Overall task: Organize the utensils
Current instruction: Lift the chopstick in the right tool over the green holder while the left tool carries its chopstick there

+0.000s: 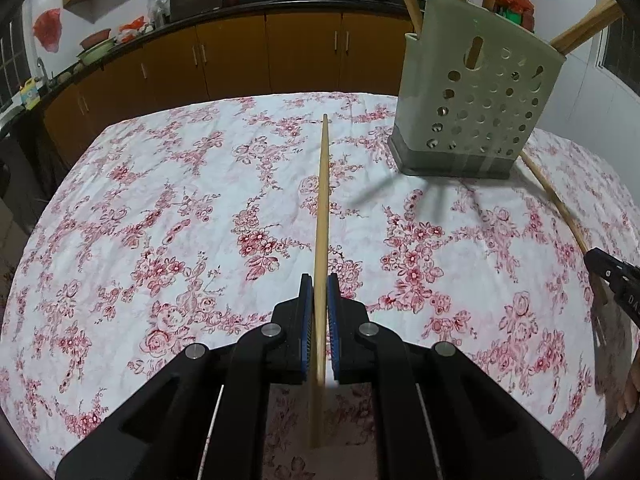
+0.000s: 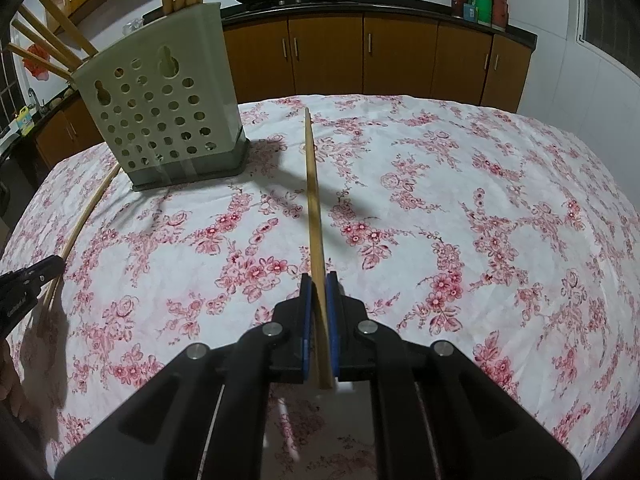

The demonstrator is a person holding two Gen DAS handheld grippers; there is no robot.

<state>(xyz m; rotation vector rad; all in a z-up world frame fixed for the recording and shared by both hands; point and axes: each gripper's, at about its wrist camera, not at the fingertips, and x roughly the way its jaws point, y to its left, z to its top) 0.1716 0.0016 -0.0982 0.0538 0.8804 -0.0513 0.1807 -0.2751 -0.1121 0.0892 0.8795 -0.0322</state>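
Right now I see the tabletop filling both wrist views, covered with a white cloth printed in red flowers. On it stands the pale green perforated utensil holder, upright on its dark base: at about one o'clock in the left view and eleven o'clock in the right view. Several wooden chopsticks stick out of its top, some leaning sideways.

My left tongs are closed down on a wooden chopstick, the blue pads pressing it from both sides. The stick runs straight ahead toward twelve o'clock, its tip above the cloth, well left of the holder.

My right tongs are likewise pinched tight on their own chopstick, which points to twelve o'clock with a slight lean left, its far end just right of the holder's base.

Each view catches the other tongs at its edge: at three o'clock from the left camera, at nine o'clock from the right, each with its stick angling toward the holder's base.
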